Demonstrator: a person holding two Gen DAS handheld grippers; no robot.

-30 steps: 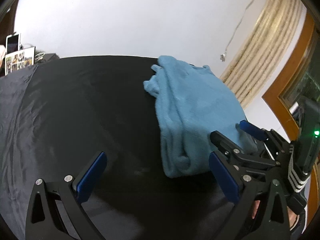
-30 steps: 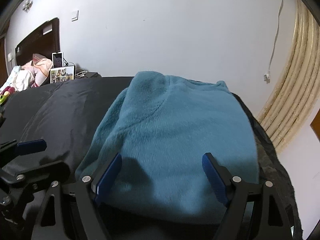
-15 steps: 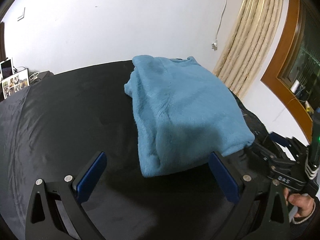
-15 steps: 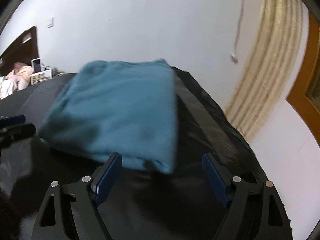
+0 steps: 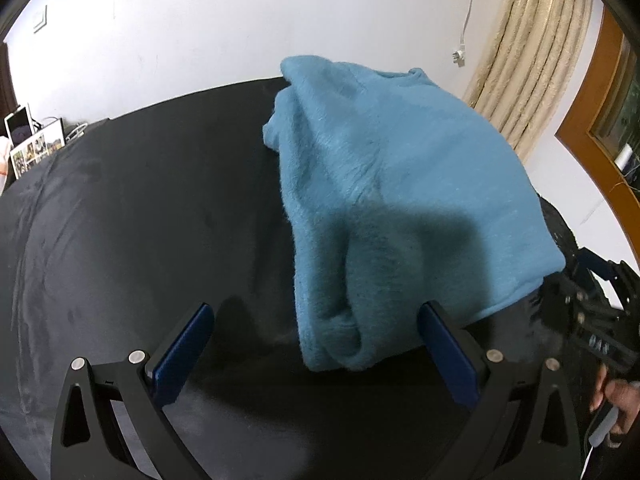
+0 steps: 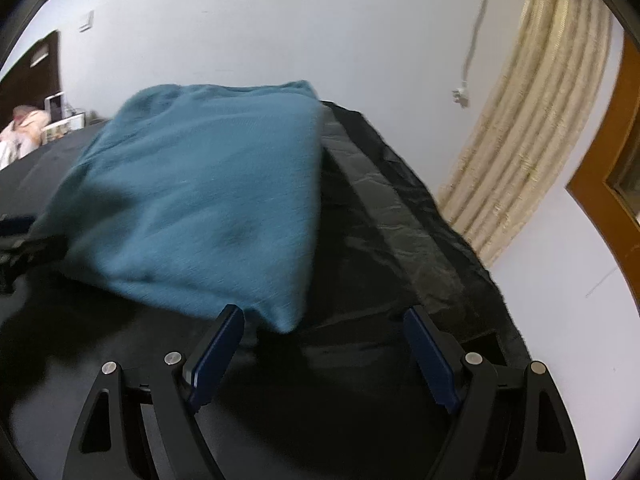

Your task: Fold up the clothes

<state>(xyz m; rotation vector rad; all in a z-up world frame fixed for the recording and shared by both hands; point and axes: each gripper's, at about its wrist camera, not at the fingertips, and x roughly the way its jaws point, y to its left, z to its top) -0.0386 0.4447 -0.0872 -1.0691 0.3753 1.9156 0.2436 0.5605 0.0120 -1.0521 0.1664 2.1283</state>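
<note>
The left gripper (image 5: 312, 344) hovers low over the black bed (image 5: 140, 220), jaws spread wide and empty. The folded blue sweater (image 5: 392, 184) lies just ahead. The right gripper (image 6: 324, 344), likewise agape and empty, faces its near corner.

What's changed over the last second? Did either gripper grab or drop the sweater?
The right gripper has backed off the blue sweater: a second ago its fingers straddled the near hem, now it sits off the sweater's right corner, open and empty. The left gripper swung right towards the folded edge, also open. Nothing was grabbed. The sweater stays folded on the black cloth.
</note>
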